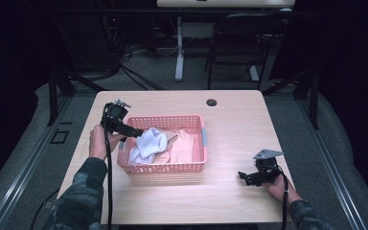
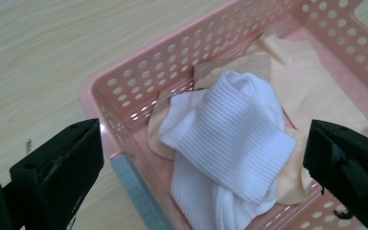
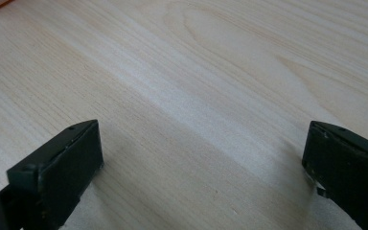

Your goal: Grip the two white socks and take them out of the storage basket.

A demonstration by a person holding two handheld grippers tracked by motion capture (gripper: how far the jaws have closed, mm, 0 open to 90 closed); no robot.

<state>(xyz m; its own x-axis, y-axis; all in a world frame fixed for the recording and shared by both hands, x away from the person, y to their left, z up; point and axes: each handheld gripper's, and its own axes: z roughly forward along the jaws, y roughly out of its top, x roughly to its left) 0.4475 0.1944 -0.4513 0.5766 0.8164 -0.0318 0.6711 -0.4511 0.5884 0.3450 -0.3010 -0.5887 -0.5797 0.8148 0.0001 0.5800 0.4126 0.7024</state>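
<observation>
A pink perforated basket point(image 1: 164, 167) stands on the wooden table point(image 1: 230, 124). Inside lie white ribbed socks point(image 1: 149, 143) on top of peach and tan socks point(image 1: 187, 146). My left gripper point(image 1: 133, 132) hovers over the basket's left rim, open, with nothing between its jaws. In the left gripper view the white socks point(image 2: 230, 143) lie between and beyond the jaws, with the peach sock point(image 2: 311, 81) behind them and the basket's rim point(image 2: 124, 81) at the left. My right gripper point(image 1: 244, 177) rests low over bare table at the front right, open and empty.
A dark round grommet hole point(image 1: 212, 102) sits near the table's far edge. Beyond the table stand a black chair point(image 1: 242, 43) and a white desk leg point(image 1: 179, 48). Bare wood point(image 3: 196, 86) lies under the right gripper.
</observation>
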